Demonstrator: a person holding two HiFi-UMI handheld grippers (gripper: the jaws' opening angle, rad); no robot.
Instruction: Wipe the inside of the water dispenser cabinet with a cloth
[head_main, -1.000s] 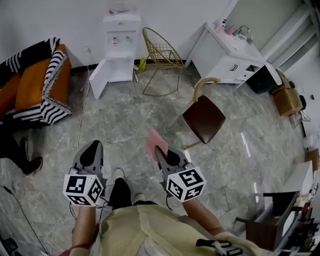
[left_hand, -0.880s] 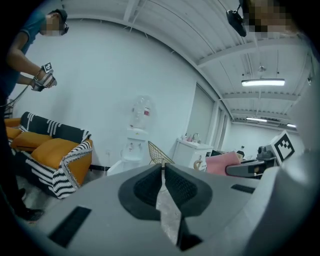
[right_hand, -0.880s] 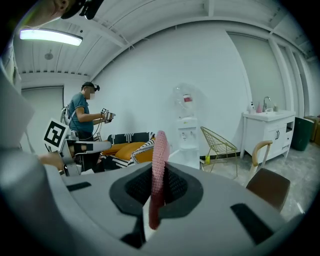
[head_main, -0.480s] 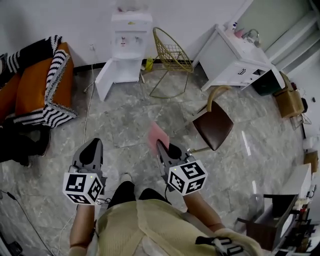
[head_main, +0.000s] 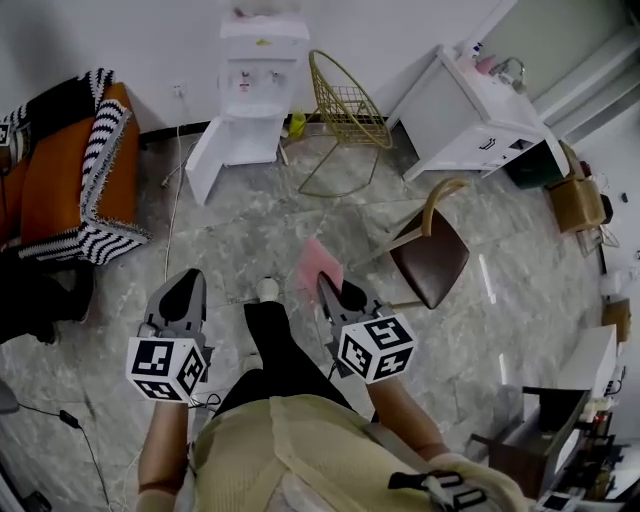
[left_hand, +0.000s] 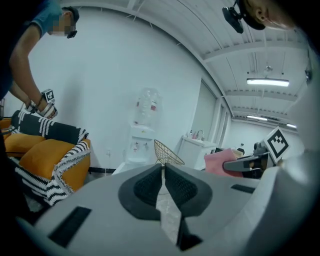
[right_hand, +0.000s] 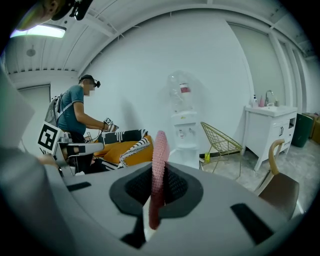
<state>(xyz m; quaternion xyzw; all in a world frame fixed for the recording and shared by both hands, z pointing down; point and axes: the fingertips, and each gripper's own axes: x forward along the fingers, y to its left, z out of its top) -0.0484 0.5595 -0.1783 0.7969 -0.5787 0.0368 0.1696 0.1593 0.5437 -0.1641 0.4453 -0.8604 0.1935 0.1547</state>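
**Head view: cloth pinched, dispenser well ahead across the floor**

The head view takes in a grey marbled floor with furniture along the far wall. The white water dispenser stands against that wall, between an orange sofa with a striped throw and a gold wire chair. Its lower cabinet looks open, with the door swung out to the left. A brown-seated chair stands nearer, to the right.

Both grippers are held low in front of the person, well apart from the dispenser, so the wiping has not begun and the job in hand appears to be the approach.

The left gripper carries nothing. Its own view shows the two dark pads pressed together with only floor behind them.

The right gripper is clamped on the pink cloth. In the right gripper view the cloth stands edge-on between the pads, rising above them as a thin knitted strip.

The cloth looks light, soft and limp, with a nubbly weave that should resist slipping. It is held near one edge, so the free part will likely flop and fold when pressed on a panel. A hold nearer the middle, or a bunched wad, would probably give a firmer wiping face inside the cabinet.
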